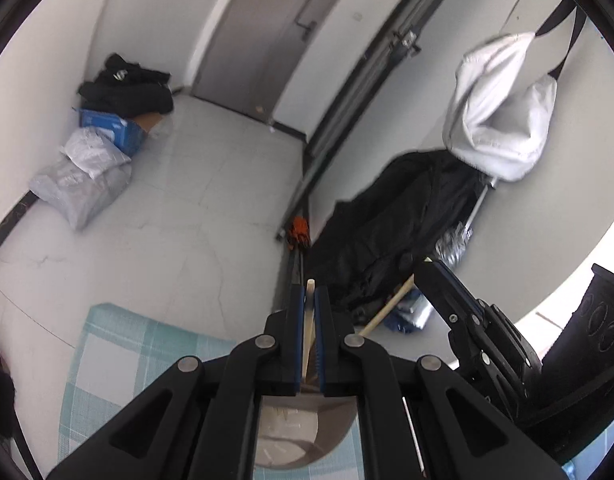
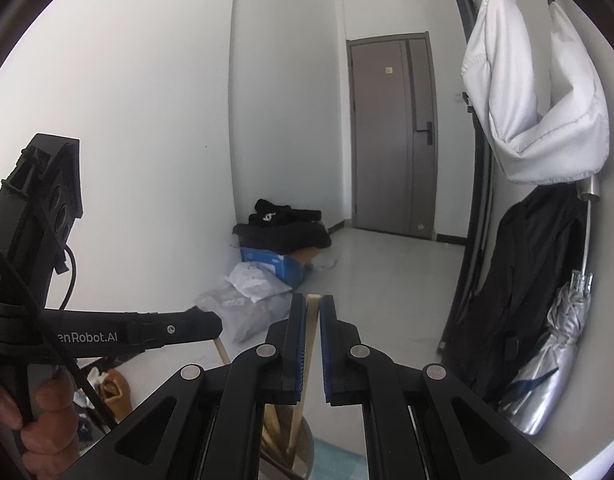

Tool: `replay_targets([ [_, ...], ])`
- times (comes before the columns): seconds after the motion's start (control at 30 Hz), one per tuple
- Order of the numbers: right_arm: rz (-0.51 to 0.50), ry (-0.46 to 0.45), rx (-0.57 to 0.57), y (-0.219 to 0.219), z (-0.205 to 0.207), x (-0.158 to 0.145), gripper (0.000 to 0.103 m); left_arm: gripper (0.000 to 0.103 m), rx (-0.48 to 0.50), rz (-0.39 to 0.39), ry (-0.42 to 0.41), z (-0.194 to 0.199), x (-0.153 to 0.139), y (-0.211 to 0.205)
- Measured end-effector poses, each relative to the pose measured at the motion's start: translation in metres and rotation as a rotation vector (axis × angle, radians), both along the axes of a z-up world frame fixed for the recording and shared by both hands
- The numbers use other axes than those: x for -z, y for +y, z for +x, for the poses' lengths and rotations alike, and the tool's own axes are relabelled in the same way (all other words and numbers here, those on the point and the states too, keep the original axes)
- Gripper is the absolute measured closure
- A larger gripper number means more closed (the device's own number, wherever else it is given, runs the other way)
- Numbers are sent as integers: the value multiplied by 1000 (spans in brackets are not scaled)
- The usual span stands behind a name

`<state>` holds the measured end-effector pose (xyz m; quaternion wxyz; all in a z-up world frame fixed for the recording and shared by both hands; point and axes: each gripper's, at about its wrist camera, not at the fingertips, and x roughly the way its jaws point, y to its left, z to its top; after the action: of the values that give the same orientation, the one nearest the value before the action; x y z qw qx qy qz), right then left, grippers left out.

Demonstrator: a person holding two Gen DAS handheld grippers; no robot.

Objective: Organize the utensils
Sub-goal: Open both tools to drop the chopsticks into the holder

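Observation:
My left gripper [image 1: 310, 294] is shut on a pale wooden utensil handle [image 1: 308, 328] that stands upright between its blue pads, above a round metal holder [image 1: 303, 436] on a teal checked mat [image 1: 119, 352]. My right gripper [image 2: 313, 300] is shut on a second wooden handle [image 2: 309, 344] that runs down into the same metal holder [image 2: 303, 446], where other wooden utensils stand. The right gripper also shows at the right of the left wrist view [image 1: 447, 284], holding its handle [image 1: 387, 310]. The left gripper body crosses the left of the right wrist view [image 2: 195, 324].
Behind is grey floor with plastic bags [image 1: 83, 176], a blue box [image 1: 111, 124] under black clothes, and a grey door [image 2: 393, 136]. A black coat [image 2: 519, 288], a white bag [image 2: 535, 112] and a folded silver umbrella [image 2: 555, 352] hang on the right wall.

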<state>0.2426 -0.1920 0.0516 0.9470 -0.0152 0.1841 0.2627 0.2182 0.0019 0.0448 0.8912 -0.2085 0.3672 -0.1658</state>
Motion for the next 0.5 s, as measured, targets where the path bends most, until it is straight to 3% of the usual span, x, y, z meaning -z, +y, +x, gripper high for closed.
replay_targets([
  [0.13,24,85,-6,-7,-5,18,97,100,77,-55,90,6,6,5],
  [0.2,23,131,-3,-10,-7,27,94,94,101,-63,118,6,7,6],
  [0.27,19,171,-4,-12,-9,34,94,94,43,-39,120,1,2,11],
  [0.33,34,208,-11,-16,-14,38,94,92,67,-42,117,-6,-5,11],
  [0.4,46,216,5,-23,-22,38,91,72,39,-3,105,-15,-12,10],
  [0.47,67,225,19,-30,-29,36,83,37,10,19,70,-26,-21,12],
  [0.5,78,231,26,-34,-33,35,75,35,-13,24,47,-33,-26,14],
])
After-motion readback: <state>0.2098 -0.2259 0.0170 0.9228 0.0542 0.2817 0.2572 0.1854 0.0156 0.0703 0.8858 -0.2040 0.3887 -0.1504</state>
